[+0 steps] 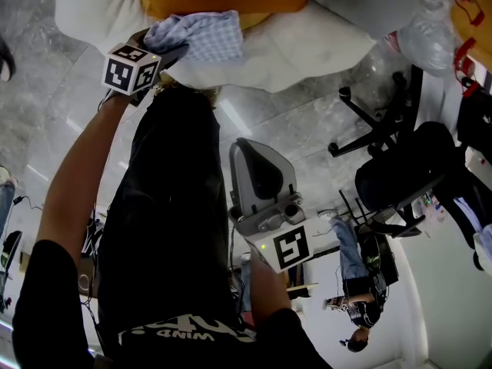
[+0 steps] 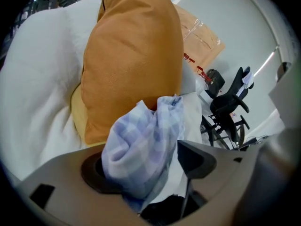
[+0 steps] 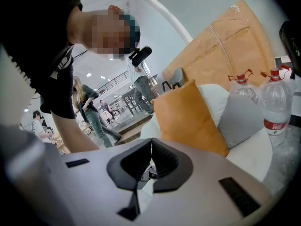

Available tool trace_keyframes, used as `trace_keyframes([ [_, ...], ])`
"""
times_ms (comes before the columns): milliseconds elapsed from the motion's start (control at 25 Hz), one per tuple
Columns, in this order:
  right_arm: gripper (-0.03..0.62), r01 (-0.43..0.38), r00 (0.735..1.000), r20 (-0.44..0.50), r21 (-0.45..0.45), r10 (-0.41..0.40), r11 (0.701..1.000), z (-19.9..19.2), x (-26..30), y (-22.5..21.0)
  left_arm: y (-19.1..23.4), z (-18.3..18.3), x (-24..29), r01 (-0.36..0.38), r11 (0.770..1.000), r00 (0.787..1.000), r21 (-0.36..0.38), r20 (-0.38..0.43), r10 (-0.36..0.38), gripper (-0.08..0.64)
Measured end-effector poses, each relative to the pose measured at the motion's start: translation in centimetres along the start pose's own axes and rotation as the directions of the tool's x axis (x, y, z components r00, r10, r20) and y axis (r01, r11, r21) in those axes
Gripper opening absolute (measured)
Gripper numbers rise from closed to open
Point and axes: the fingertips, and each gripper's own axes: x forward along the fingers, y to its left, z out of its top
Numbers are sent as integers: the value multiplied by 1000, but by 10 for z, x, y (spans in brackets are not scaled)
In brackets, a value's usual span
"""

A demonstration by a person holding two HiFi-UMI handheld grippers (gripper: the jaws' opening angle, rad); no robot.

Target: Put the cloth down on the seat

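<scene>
now, your left gripper (image 1: 175,52) is holding its jaws apart around the checked cloth (image 1: 198,34), which is bunching straight ahead over the white seat (image 1: 284,48), upper centre; your right gripper (image 3: 150,161) is sitting closed, empty, lower down.

Checked cloth (image 2: 141,149), pale blue and white, bunched and crumpled; its lower folds sit between the parted jaws of the left gripper (image 2: 146,169); its top leans against the orange cushion (image 2: 131,55), over the puffy white seat (image 2: 37,93).

Glossy grey marble floor (image 1: 323,121), black office chair (image 1: 403,171) at right, white wall (image 3: 202,4) far behind, tall brown panel (image 3: 225,36) before it.
</scene>
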Motion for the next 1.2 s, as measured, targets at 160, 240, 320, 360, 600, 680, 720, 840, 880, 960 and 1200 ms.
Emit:
trace_keyframes([
  [160,21,-11,1000,3,3,11,1000,3,-1,8,5,0,-7,-56,998,998,22,0,56,437],
  [240,21,-15,1000,4,1,15,1000,4,-1,11,10,1,-13,-88,995,996,37,10,87,451],
  [320,21,-15,1000,5,-3,15,1000,6,-1,11,12,3,-18,-107,993,994,43,19,107,457],
  [360,21,-14,1000,5,-4,14,1000,6,-2,12,13,4,-20,-117,992,993,46,24,116,457],
  [600,21,-24,1000,14,-12,24,1000,15,-1,20,15,22,-48,-186,979,981,87,75,179,457],
  [680,21,-25,1000,15,-22,26,999,20,-3,23,6,25,-58,-168,982,984,89,74,162,454],
  [720,21,-24,999,24,-31,25,999,25,-5,25,1,28,-64,-164,982,985,97,74,157,429],
  [840,21,-16,998,66,-53,19,998,46,-12,27,-12,37,-84,-176,976,982,125,92,166,290],
  [880,21,-15,997,77,-56,19,998,53,-14,29,-17,41,-89,-177,976,981,128,99,165,255],
  [960,21,-19,994,104,-62,25,998,69,-18,34,-30,49,-100,-170,976,982,135,108,156,220],
  [1200,21,-57,995,78,-102,65,993,104,-41,54,-87,83,-156,-136,980,982,147,150,114,46],
])
